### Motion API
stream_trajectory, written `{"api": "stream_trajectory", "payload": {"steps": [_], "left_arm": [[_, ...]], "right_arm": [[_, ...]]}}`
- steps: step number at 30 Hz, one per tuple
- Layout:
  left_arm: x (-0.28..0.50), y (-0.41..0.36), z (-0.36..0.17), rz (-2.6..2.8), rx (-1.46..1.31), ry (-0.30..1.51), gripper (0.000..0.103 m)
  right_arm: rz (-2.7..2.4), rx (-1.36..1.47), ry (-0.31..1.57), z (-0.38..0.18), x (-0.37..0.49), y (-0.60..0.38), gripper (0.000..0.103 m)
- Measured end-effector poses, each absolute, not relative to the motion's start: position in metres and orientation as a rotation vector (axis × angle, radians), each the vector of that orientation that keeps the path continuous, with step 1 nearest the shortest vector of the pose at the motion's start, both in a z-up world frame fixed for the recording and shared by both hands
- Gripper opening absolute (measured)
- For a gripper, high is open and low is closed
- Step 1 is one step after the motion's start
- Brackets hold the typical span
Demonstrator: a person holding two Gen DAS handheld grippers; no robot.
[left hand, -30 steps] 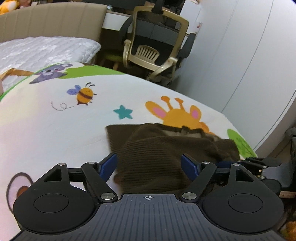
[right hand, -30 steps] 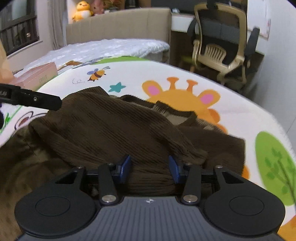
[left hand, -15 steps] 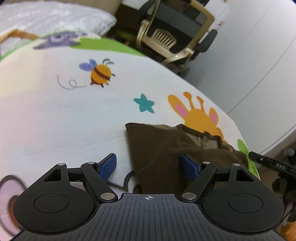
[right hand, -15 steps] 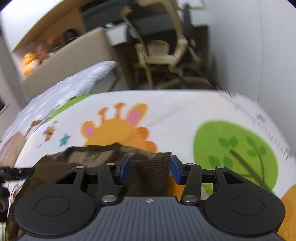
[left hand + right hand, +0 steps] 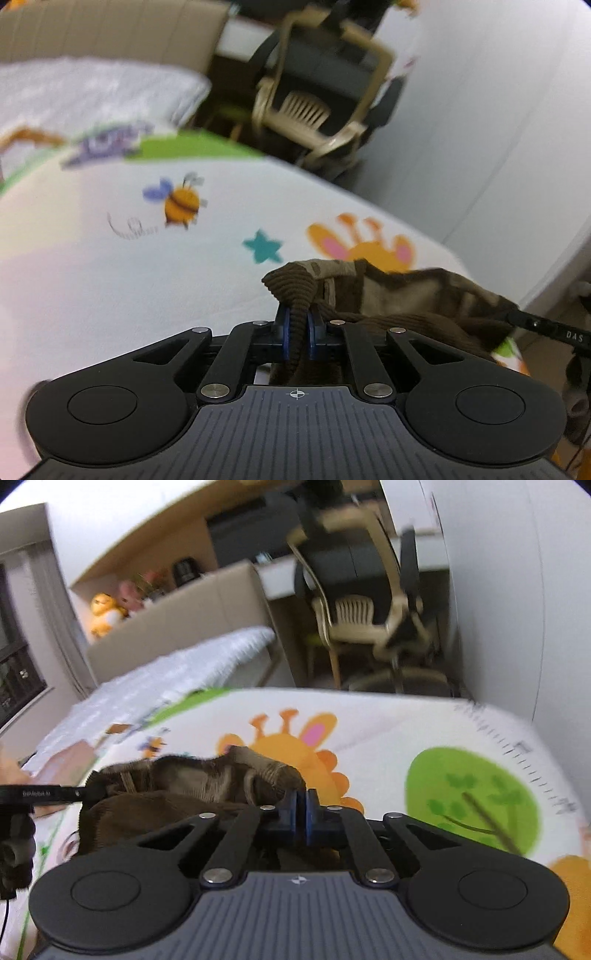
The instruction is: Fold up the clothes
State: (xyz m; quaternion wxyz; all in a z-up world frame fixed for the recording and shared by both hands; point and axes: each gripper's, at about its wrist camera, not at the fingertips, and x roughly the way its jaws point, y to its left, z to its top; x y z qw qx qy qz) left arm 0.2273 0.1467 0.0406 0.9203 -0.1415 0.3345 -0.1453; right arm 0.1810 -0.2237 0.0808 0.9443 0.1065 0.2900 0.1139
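A brown corduroy garment (image 5: 399,295) lies on a cartoon play mat (image 5: 147,280). My left gripper (image 5: 298,325) is shut on its left corner, with a ribbed fold pinched between the blue pads. In the right wrist view the garment (image 5: 177,779) hangs in a raised, stretched edge showing its lighter inside. My right gripper (image 5: 301,808) is shut at the garment's right corner, fabric bunched at and under the pads. Each view shows the other gripper's black finger at the far end of the cloth: the right one (image 5: 535,325) and the left one (image 5: 55,794).
The mat (image 5: 424,731) carries a bee, a star, an orange giraffe and a green tree. Beyond its far edge stand a beige and black office chair (image 5: 325,92), a bed with a grey quilt (image 5: 92,96) and a white wall (image 5: 498,129). Plush toys (image 5: 107,609) sit on the headboard.
Both grippers have gone from open to shut on the garment's corners. The edge between them has risen off the mat and pulled taut, and the right wrist has rolled.
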Motion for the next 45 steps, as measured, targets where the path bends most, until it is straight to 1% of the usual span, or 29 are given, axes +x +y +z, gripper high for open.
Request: {"api": "stream_trajectory", "payload": {"steps": [4,7,9,11,13,14,15,19,21,22,24,27,28,29,30,31,32,36,40,42,45], "left_arm": [[0.161,0.149,0.067,-0.365,-0.226,0.609,0.009],[0.136,0.142,0.071,-0.360,-0.177,0.593,0.009],[0.127,0.139,0.071,-0.346,-0.161,0.592,0.009],[0.135,0.141,0.067,-0.314,-0.169,0.607,0.009],[0.150,0.147,0.059,-0.279,-0.181,0.629,0.010],[0.157,0.152,0.054,-0.266,-0.198,0.647,0.010],[0.165,0.157,0.048,-0.252,-0.223,0.668,0.010],[0.191,0.178,0.022,-0.211,-0.319,0.751,0.012],[0.202,0.188,0.013,-0.199,-0.355,0.782,0.025],[0.206,0.193,0.008,-0.195,-0.373,0.797,0.028],[0.216,0.200,-0.001,-0.189,-0.414,0.829,0.039],[0.231,0.205,-0.014,-0.188,-0.470,0.870,0.046],[0.236,0.204,-0.017,-0.189,-0.476,0.876,0.047],[0.241,0.202,-0.021,-0.189,-0.477,0.880,0.045],[0.246,0.199,-0.022,-0.191,-0.467,0.874,0.044],[0.249,0.196,-0.021,-0.194,-0.450,0.861,0.035],[0.255,0.194,-0.021,-0.195,-0.442,0.853,0.012],[0.286,0.190,-0.008,-0.173,-0.450,0.813,0.012],[0.295,0.185,0.036,-0.227,-0.435,0.673,0.011],[0.284,0.181,0.056,-0.268,-0.398,0.618,0.011],[0.248,0.175,0.070,-0.327,-0.319,0.583,0.011]], "right_arm": [[0.261,0.167,0.558,0.101,0.117,-0.224,0.000],[0.253,0.131,0.576,0.102,0.104,-0.222,0.001],[0.247,0.132,0.589,0.101,0.111,-0.220,0.001],[0.252,0.131,0.603,0.098,0.126,-0.216,0.009],[0.267,0.127,0.620,0.093,0.145,-0.209,0.032],[0.273,0.125,0.633,0.089,0.157,-0.205,0.036],[0.274,0.123,0.649,0.085,0.172,-0.201,0.038],[0.251,0.184,0.736,0.058,0.239,-0.189,0.039],[0.240,0.245,0.794,0.041,0.271,-0.188,0.040],[0.234,0.272,0.824,0.031,0.286,-0.186,0.042],[0.229,0.316,0.874,0.013,0.308,-0.182,0.043],[0.280,0.299,0.863,0.001,0.320,-0.166,0.047],[0.304,0.269,0.857,0.001,0.323,-0.158,0.046],[0.322,0.239,0.851,0.001,0.325,-0.150,0.041],[0.333,0.216,0.847,0.001,0.327,-0.144,0.022],[0.339,0.201,0.846,0.002,0.329,-0.139,0.014],[0.345,0.185,0.844,0.002,0.331,-0.135,0.014],[0.327,0.196,0.792,0.022,0.344,-0.138,0.012],[0.339,0.215,0.669,0.067,0.328,-0.157,0.012],[0.351,0.212,0.613,0.088,0.310,-0.167,0.012],[0.397,0.187,0.562,0.106,0.267,-0.179,0.012]]}}
